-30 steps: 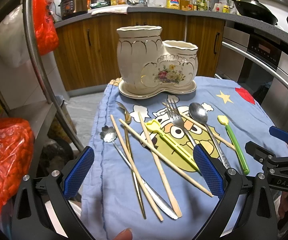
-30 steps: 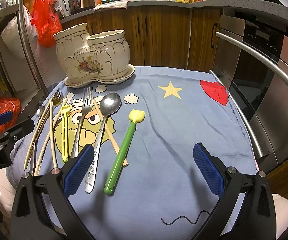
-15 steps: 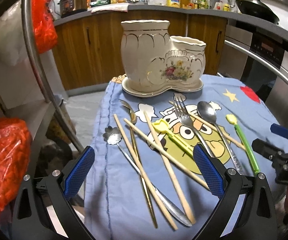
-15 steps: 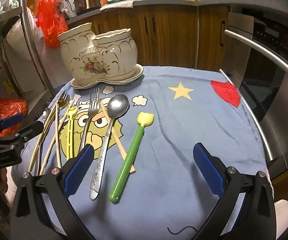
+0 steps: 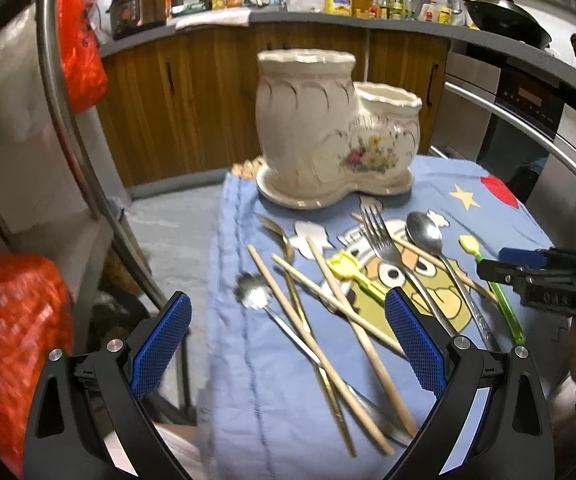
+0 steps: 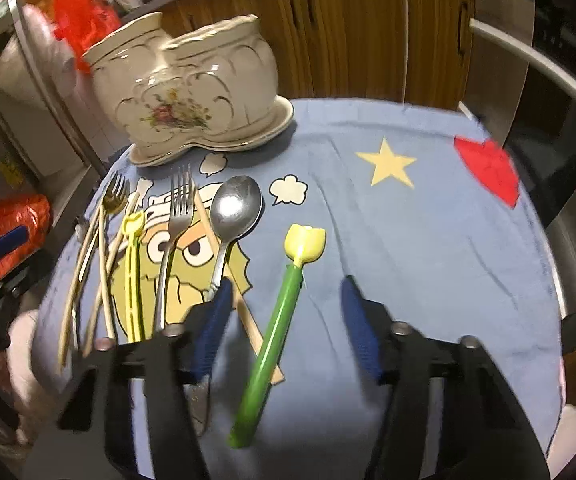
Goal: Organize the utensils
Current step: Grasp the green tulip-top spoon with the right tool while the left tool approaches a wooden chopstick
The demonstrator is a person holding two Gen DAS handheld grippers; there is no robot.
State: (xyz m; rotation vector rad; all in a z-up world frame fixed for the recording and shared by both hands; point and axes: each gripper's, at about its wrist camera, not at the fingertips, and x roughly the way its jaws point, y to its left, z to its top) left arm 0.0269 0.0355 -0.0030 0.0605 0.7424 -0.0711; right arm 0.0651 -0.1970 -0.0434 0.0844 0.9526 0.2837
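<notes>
From the left, my left gripper point(image 5: 288, 340) hangs wide open over the crossed wooden chopsticks point(image 5: 330, 312), holding nothing. My right gripper point(image 6: 284, 326) has just been closing, half-shut astride the green-handled utensil with the yellow tulip tip point(image 6: 276, 320), pads not touching. I fear its left pad snags the steel spoon point(image 6: 228, 220), far from the cream ceramic holder point(image 6: 192, 92).

Blue cartoon cloth point(image 6: 408, 240) under utensils point(image 5: 352, 304)
</notes>
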